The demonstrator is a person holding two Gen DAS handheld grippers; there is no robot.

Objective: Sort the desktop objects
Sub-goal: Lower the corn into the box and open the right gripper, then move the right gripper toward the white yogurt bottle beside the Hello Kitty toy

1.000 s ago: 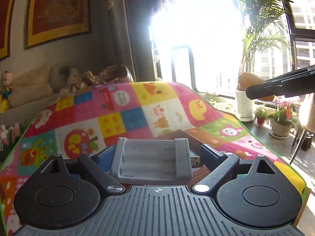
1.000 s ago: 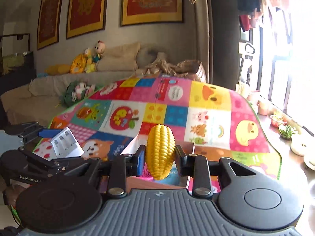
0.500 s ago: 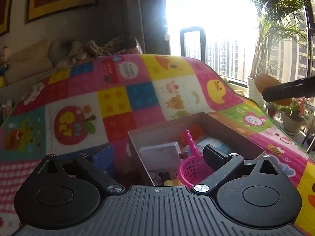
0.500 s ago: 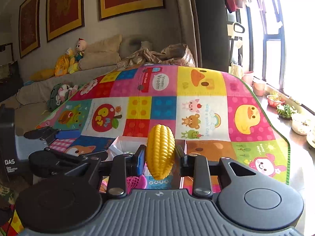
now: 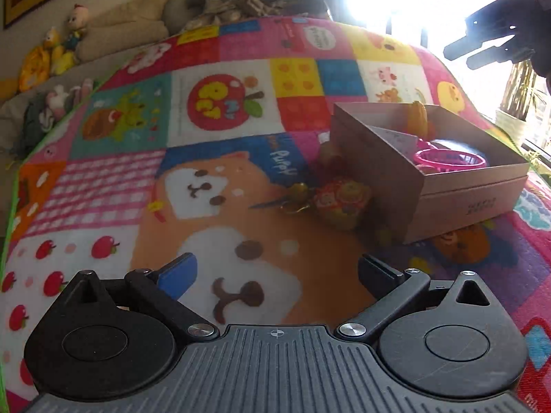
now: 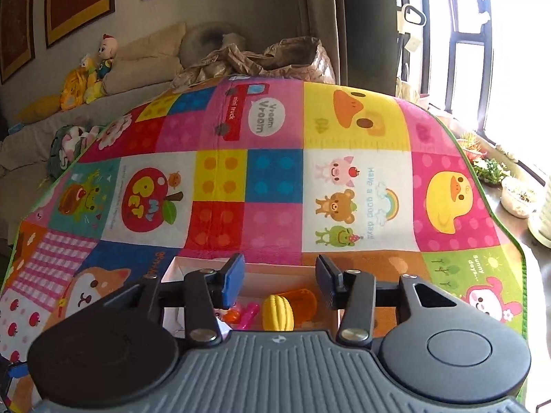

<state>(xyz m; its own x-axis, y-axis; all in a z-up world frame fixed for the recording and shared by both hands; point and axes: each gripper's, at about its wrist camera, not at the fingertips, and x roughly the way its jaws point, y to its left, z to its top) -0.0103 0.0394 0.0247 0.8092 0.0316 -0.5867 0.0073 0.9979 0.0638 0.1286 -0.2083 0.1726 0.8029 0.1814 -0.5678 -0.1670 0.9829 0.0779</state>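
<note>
**Both grippers empty — corn in the box, loose toys left on the mat**

In the right wrist view the right gripper (image 6: 279,280) hangs with its jaws spread wide and nothing between them. Just below the gap, at the bottom centre of the frame, the yellow toy corn (image 6: 278,311) lies inside the cardboard box (image 6: 203,262), beside an orange piece (image 6: 303,301) and a pink item (image 6: 250,310).

In the left wrist view the left gripper (image 5: 277,268) is also wide open and empty, low over the patterned play mat (image 5: 220,186). The box sits at the right of that frame, with a pink basket (image 5: 447,159) showing over its rim. Outside it, right of centre, a small multicoloured toy (image 5: 341,201) lies on the mat just beside the box's near corner, with a small gold-coloured trinket (image 5: 296,194) just to its left — blurred, so what it is cannot be told.

The step in hand looks like the next pick, and the left gripper seems best placed for it. To do it well:

- Steer toward the multicoloured toy, keeping the jaws wide until they straddle it.
- Approach from the open mat side, since the box wall crowds the far side and a finger could nudge the box.
- Close on the toy's body only, leaving the trinket clear.
- Lift the right gripper away from the box opening first, so the two do not meet over it.
</note>
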